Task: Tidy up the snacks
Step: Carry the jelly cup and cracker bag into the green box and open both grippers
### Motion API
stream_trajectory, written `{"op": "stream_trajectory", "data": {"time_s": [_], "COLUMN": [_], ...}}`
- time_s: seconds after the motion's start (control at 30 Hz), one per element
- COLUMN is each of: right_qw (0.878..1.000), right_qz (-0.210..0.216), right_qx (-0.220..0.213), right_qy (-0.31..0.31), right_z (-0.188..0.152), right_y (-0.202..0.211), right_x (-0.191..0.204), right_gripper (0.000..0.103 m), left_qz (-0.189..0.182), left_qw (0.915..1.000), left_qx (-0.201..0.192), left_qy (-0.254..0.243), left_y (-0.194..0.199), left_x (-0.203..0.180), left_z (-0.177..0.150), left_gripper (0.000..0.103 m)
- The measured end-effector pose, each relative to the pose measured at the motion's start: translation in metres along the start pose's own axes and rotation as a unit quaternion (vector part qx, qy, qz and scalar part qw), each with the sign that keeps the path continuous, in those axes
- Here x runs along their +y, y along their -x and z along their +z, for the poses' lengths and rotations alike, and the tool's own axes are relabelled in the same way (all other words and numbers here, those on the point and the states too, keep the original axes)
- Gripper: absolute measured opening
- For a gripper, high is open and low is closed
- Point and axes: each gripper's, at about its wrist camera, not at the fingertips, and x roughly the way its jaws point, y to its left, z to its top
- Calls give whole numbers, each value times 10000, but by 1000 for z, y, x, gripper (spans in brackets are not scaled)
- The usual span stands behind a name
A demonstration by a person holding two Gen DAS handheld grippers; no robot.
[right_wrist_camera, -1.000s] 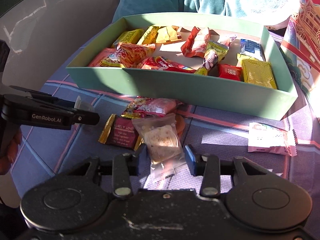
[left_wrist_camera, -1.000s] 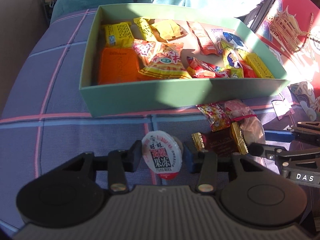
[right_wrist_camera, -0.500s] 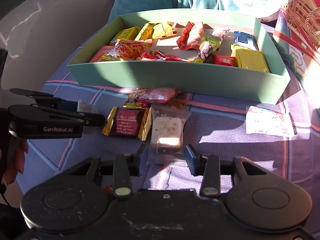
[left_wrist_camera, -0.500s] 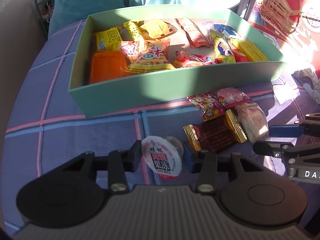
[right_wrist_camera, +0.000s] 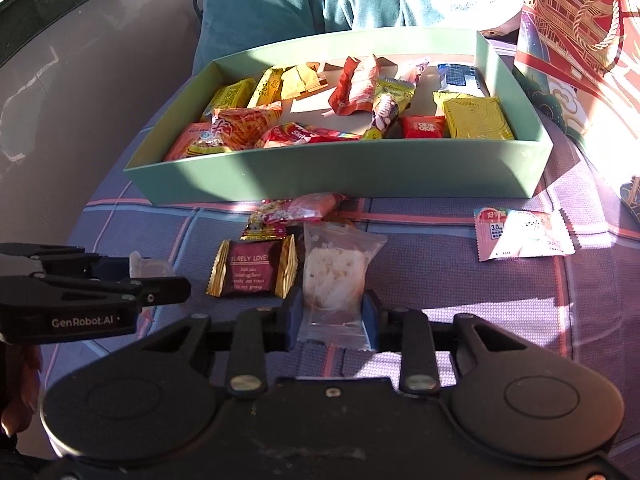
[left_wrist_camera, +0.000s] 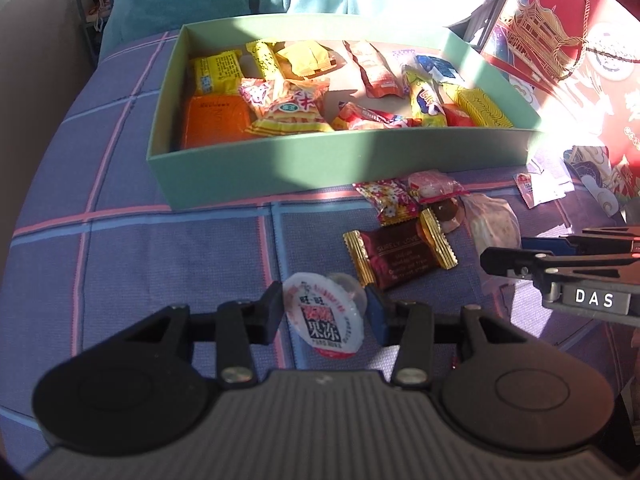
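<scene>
A green box (left_wrist_camera: 280, 172) (right_wrist_camera: 320, 172) holds several snack packets. My left gripper (left_wrist_camera: 322, 314) is shut on a jelly cup (left_wrist_camera: 324, 320) with a white lid, held above the cloth in front of the box. My right gripper (right_wrist_camera: 332, 316) is shut on a clear bag of white rice cake (right_wrist_camera: 334, 276). A maroon chocolate packet (left_wrist_camera: 396, 258) (right_wrist_camera: 252, 272), a red flowered candy (left_wrist_camera: 386, 200) and a pink wrapped sweet (left_wrist_camera: 432, 186) lie loose in front of the box.
A blue checked cloth (left_wrist_camera: 160, 260) covers the table. A white and pink packet (right_wrist_camera: 520, 234) lies right of the loose snacks. A red printed gift bag (left_wrist_camera: 580, 60) stands at the right. Teal cushions (right_wrist_camera: 280, 0) sit behind the box.
My left gripper pulled back from the box with the jelly cup. My right gripper closed on the clear rice cake bag, which shifted right of the maroon packet.
</scene>
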Motion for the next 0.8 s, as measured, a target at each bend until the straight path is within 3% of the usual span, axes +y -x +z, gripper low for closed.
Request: {"op": "stream_trajectory", "data": {"time_s": [0.13, 0.33, 0.6, 0.8], "right_qw": [9994, 9963, 9935, 9936], "right_qz": [127, 394, 565, 603], "right_qx": [-246, -558, -575, -452], "right_qy": [-210, -514, -806, -838], "right_z": [12, 62, 134, 156], "right_y": [25, 34, -2, -31], "right_x": [-10, -19, -27, -33], "right_gripper": [31, 31, 31, 31], "left_qz": [-138, -197, -71, -8], "left_qw": [9997, 9981, 9972, 9982], "left_qx": [-195, -568, -663, -534], "left_qy": [-32, -165, -342, -261], "left_y": [16, 24, -12, -44], "left_x": [-4, -13, -17, -9], "left_z": [14, 63, 137, 165], "left_gripper": [43, 43, 43, 43]}}
